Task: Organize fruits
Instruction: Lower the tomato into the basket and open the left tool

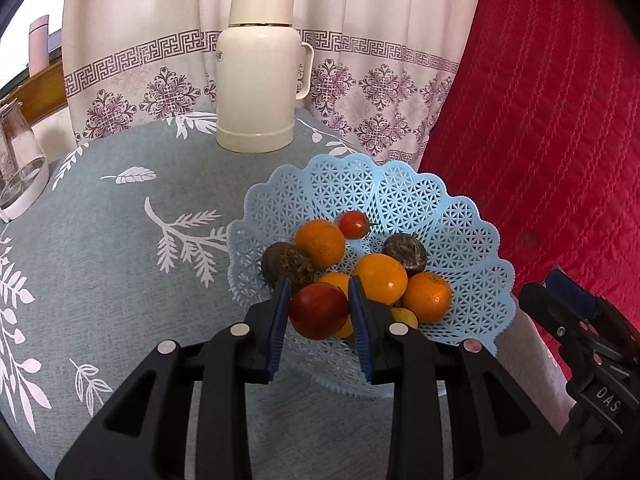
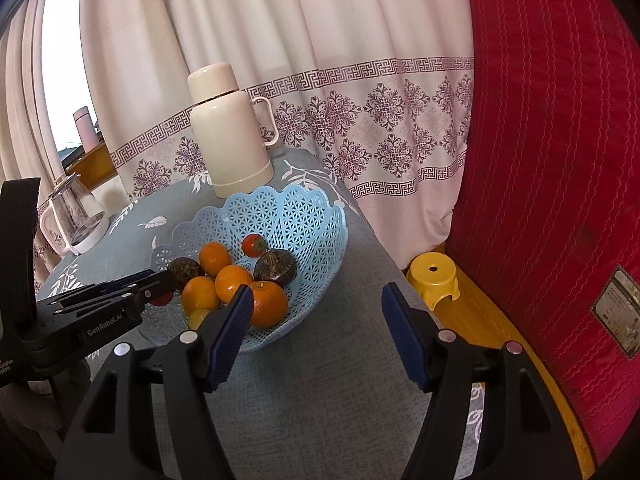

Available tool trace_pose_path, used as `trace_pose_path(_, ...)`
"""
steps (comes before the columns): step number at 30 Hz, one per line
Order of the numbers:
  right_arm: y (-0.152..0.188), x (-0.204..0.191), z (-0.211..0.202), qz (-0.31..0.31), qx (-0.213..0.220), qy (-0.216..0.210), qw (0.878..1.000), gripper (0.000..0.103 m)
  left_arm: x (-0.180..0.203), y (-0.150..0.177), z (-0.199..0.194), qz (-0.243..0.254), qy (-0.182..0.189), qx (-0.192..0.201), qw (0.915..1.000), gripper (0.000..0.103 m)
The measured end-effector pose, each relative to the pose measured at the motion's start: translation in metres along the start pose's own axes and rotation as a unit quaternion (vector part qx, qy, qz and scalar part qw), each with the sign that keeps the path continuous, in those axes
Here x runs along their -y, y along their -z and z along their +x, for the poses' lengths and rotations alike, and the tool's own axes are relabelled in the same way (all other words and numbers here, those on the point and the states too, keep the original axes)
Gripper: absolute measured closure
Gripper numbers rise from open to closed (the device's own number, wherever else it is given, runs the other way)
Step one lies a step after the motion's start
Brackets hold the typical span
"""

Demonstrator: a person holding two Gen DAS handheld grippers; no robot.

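A light-blue lattice basket (image 1: pixel 400 176) (image 2: pixel 280 200) stands on the grey leaf-print tablecloth (image 1: pixel 120 260). In it lie several oranges (image 1: pixel 380 278) (image 2: pixel 234 282), a small red tomato (image 1: pixel 353 224) (image 2: pixel 254 245), two dark wrinkled fruits (image 1: pixel 405 252) (image 2: pixel 275 267) and a small yellow fruit (image 1: pixel 404 316). My left gripper (image 1: pixel 319 285) is shut on a dark red round fruit (image 1: pixel 318 312) over the basket's near side; in the right wrist view this gripper (image 2: pixel 160 284) enters from the left. My right gripper (image 2: pixel 318 292) is open and empty over the cloth, right of the basket, and shows at the right edge (image 1: pixel 568 308).
A cream thermos flask (image 1: pixel 260 80) (image 2: pixel 228 132) stands behind the basket. A glass jug (image 1: pixel 16 160) (image 2: pixel 76 216) sits at the table's far left. A red quilted cover (image 1: pixel 540 120) (image 2: pixel 560 160) fills the right. A yellow stool (image 2: pixel 434 276) stands on the floor beyond the table edge.
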State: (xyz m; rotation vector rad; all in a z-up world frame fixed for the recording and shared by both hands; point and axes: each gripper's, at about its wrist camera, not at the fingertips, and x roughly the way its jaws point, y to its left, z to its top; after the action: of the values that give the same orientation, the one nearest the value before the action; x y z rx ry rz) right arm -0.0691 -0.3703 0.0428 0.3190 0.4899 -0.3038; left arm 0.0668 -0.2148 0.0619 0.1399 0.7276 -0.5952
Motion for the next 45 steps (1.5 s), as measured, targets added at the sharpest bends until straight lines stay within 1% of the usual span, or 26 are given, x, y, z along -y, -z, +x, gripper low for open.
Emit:
trace_pose_path(24, 0.0035, -0.0022, 0.0006, 0.001, -0.003, -0.002, 1.000, 0.036, 0.0073, 0.0017, 0.0024, 0.014, 0.001, -0.004, 0.9999, 0.073)
trace_pose_path(32, 0.0040, -0.0020, 0.0009, 0.002, -0.005, -0.003, 1.000, 0.036, 0.0078, 0.0040, 0.0053, 0.014, 0.003, -0.012, 0.9998, 0.072)
trace_pose_path(42, 0.0041, -0.0017, 0.0022, 0.002, -0.006, -0.004, 1.000, 0.036, 0.0077, 0.0039, 0.0027, 0.011, 0.005, -0.008, 0.9999, 0.071)
trace_pose_path(43, 0.0041, -0.0017, 0.0023, 0.002, -0.006, -0.004, 1.000, 0.036, 0.0070, 0.0037, 0.0022, 0.009, 0.005, -0.008, 0.9999, 0.063)
trace_pose_path(44, 0.0043, -0.0017, 0.0022, 0.002, -0.006, -0.004, 1.000, 0.036, 0.0064, 0.0035, 0.0014, 0.008, 0.004, -0.007, 0.9999, 0.053)
trace_pose_path(45, 0.0038, -0.0016, 0.0022, 0.002, -0.006, -0.004, 1.000, 0.036, 0.0064, 0.0032, -0.0003, 0.009, 0.004, -0.002, 1.0000, 0.049)
